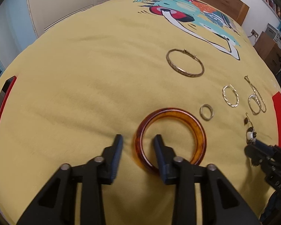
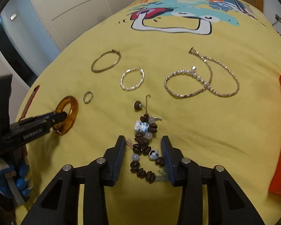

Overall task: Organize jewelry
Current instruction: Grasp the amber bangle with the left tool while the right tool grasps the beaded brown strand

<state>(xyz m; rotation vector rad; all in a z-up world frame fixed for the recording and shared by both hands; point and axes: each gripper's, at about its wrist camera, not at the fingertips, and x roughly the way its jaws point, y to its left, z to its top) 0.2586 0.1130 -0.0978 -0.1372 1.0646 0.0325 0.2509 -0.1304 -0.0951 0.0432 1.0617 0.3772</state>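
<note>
Your left gripper (image 1: pixel 138 140) stands part open astride the near-left rim of the amber bangle (image 1: pixel 196 129), pads not pressing. Your right gripper (image 2: pixel 143 140) stands part open around the bead bracelet (image 2: pixel 146 146) at 6 o'clock on the yellow bedspread (image 2: pixel 215 131), gripping nothing.

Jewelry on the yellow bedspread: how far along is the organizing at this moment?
Nothing looks put away yet. The thin gold bangle, twisted hoop, small ring and chain necklace all lie loose on the bedspread. In hand: the left gripper straddles the amber bangle's rim, and the right gripper brackets the beaded bracelet; neither is lifted. All six pieces remain to be sorted.
</note>
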